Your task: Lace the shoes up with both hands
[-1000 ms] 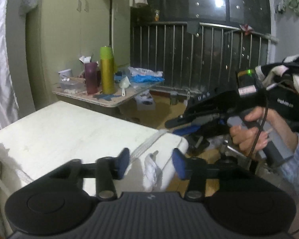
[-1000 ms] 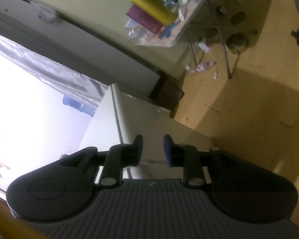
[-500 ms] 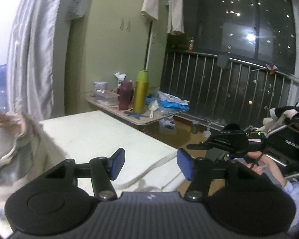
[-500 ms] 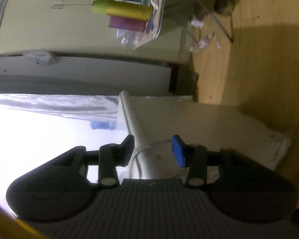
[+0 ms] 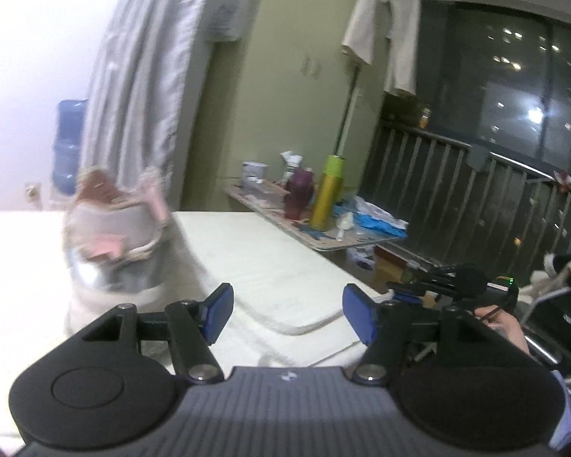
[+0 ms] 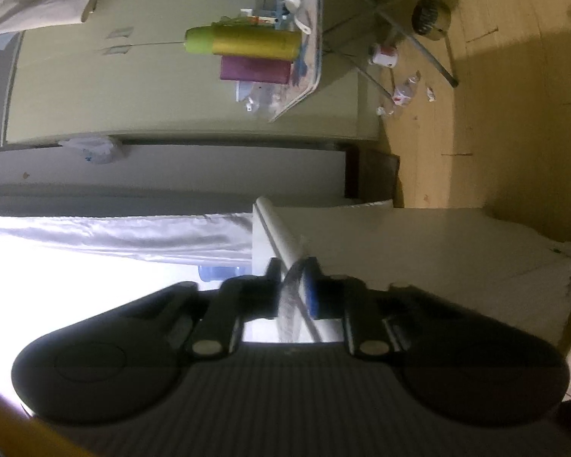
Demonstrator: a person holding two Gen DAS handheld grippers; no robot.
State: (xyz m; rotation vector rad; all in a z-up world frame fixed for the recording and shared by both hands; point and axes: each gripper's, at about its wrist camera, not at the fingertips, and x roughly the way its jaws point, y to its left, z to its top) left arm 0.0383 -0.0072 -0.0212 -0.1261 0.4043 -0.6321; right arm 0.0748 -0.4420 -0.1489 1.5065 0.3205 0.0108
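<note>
So the big change over the last second is on the right side: the right gripper [image 6: 291,289] had its blue pads clearly apart half a second back, and now they've come nearly together with a pale, blurry strip between them at lower centre of the right wrist view. It looks like a flat white shoelace [image 6: 290,304] pinched in there, though the blur means I wouldn't swear to it. Meanwhile the left wrist view has swung round: a second ago it showed mostly bare white table, and now the shoe [image 5: 118,243], a silver and white sneaker with pink trim, sits at centre left of the frame, upright on the white table [image 5: 285,266], smeared by motion. The left gripper [image 5: 287,314] is spread wide with nothing between its pads, and the shoe is up and left of them, near but not touching. You can also spot the right gripper's dark body low at the right edge of that view, with a hand [image 5: 502,323] on it. My read: one lace end is in hand and the left is lining up on the shoe, but how many eyelets are threaded I can't tell.
</note>
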